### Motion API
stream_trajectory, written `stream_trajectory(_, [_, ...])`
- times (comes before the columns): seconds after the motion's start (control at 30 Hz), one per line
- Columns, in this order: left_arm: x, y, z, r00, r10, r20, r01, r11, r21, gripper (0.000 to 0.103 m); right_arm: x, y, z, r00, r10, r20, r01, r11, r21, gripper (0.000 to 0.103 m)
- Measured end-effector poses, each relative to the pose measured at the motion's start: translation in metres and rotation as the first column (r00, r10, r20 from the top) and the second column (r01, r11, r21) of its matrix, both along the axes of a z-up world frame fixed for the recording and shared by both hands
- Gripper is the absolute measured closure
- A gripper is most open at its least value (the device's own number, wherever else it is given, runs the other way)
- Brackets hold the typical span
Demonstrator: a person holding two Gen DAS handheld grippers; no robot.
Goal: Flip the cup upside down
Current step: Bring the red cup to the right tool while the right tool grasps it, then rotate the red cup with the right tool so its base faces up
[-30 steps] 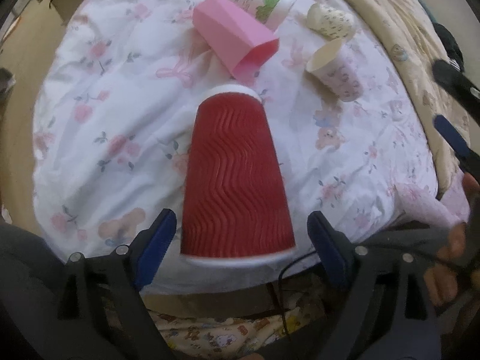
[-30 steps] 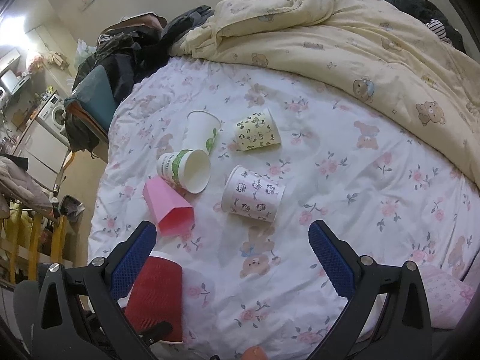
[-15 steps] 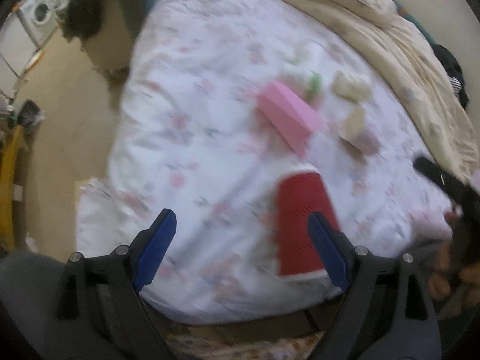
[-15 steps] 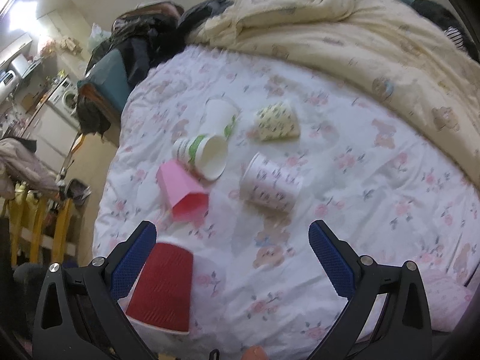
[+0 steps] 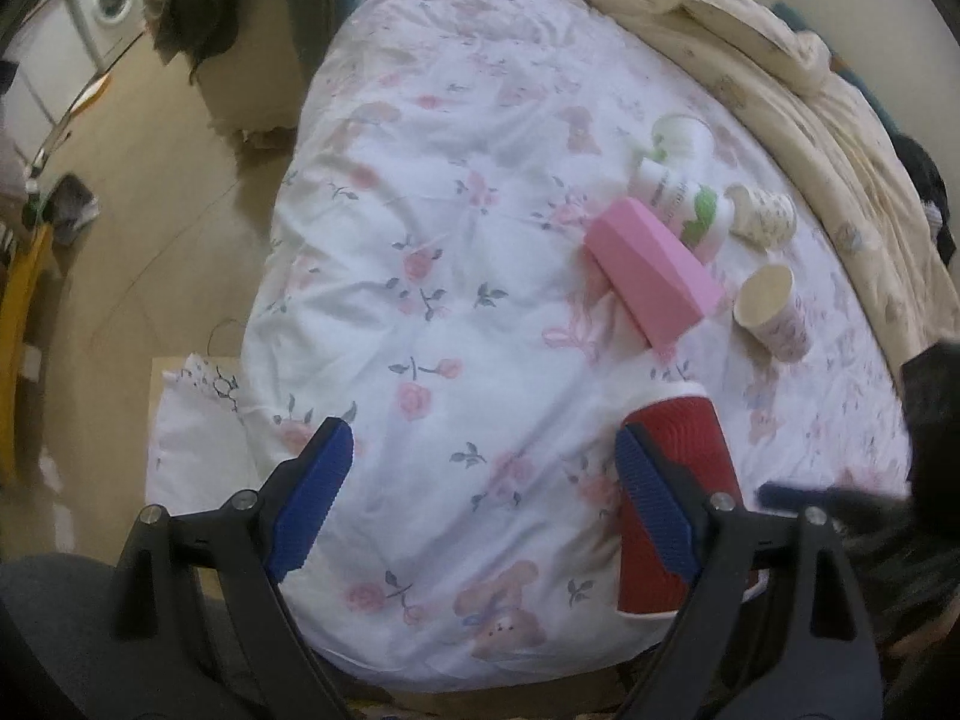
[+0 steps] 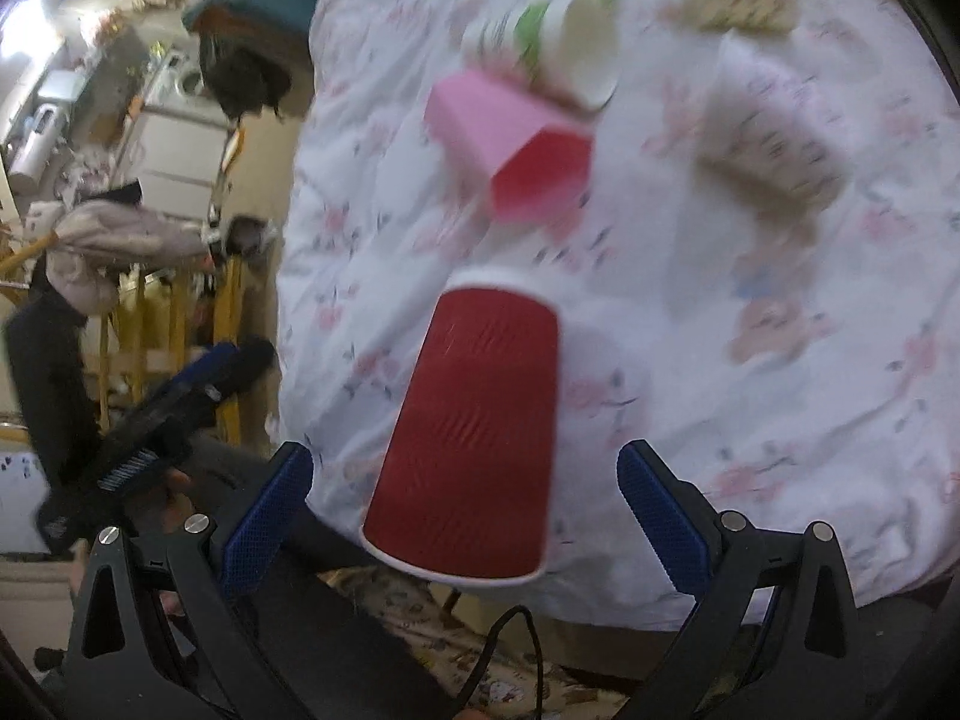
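Observation:
A red ribbed paper cup (image 6: 474,438) lies on its side on the floral bedsheet (image 6: 780,420) near the bed's front edge, rim toward me. My right gripper (image 6: 465,516) is open and the cup lies between its blue pads, apart from both. In the left wrist view the red cup (image 5: 684,468) lies partly behind the right pad (image 5: 654,516) of my left gripper (image 5: 480,504), which is open and empty over bare sheet to the cup's left.
A pink cup (image 6: 510,144) lies on its side beyond the red cup, with a green-and-white cup (image 6: 558,42) and two patterned cups (image 6: 774,132) behind it. A beige quilt (image 5: 780,72) borders the sheet. The floor (image 5: 120,240) drops off at left.
The left gripper swung away to the left, off the red cup. The right gripper moved down and left until the red cup lay between its open pads.

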State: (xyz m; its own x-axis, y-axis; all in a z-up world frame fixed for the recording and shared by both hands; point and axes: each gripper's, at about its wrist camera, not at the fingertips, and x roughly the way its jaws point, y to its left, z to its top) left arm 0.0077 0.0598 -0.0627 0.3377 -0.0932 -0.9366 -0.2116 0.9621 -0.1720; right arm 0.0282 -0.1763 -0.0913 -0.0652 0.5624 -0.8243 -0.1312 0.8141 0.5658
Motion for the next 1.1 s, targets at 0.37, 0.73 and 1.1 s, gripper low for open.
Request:
stream_trajectory(0.37, [0.0, 0.009, -0.003, 0.999, 0.044, -0.011, -0.045, 0.997, -0.056, 0.016, 0.009, 0.03, -0.048, 0.992, 0.064, -0.106, -0.078, 0.987, -0.14, 0.007])
stream_trajectory(0.73, [-0.001, 0.023, 0.005, 0.994, 0.104, 0.04, -0.1, 0.992, -0.079, 0.016, 0.016, 0.021, -0.01, 0.996, 0.092, -0.011, -0.093, 0.995, -0.044, 0.025])
stream_trajectory(1.1, [-0.002, -0.01, 0.024, 0.99, -0.011, 0.141, 0.021, 0.997, -0.068, 0.016, 0.022, -0.053, 0.041, 0.99, -0.098, 0.103, 0.089, 0.992, 0.089, 0.025])
